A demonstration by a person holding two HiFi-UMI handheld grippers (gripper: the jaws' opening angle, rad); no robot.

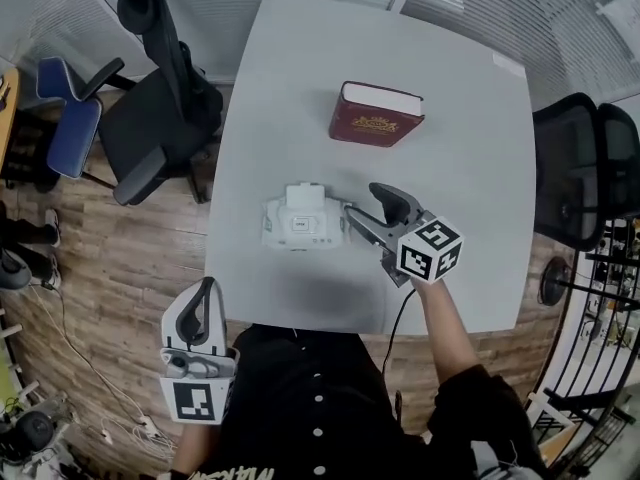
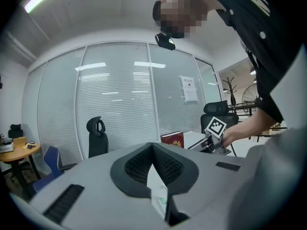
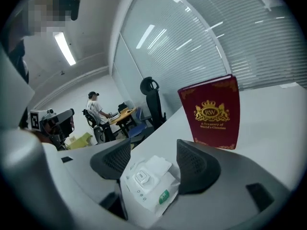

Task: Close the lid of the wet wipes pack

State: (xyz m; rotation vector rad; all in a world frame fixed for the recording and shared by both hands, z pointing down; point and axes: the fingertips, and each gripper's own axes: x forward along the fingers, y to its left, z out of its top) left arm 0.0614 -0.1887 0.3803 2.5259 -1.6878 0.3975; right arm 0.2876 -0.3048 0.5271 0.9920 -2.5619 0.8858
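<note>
One pack of wet wipes (image 1: 298,223) lies flat near the middle of the white surface (image 1: 300,88). Its lid (image 1: 305,196) looks flipped back toward the far side, so the closing is not done yet. The right tool (image 1: 358,208) sits just beside the pack's right edge, low over the surface, with its jaws spread wide. In the right gripper view the pack lies right ahead of the gap between them, flap raised. That reads as a line-up: come in over the flap and push it down flat. The left tool (image 1: 205,293) hangs off the near edge by the person's body, well apart from the pack, its jaws pressed together on nothing. Parked, I'd say, since one tool looks enough for this. A red book (image 1: 377,115) lies farther back on the surface, out of the way.
</note>
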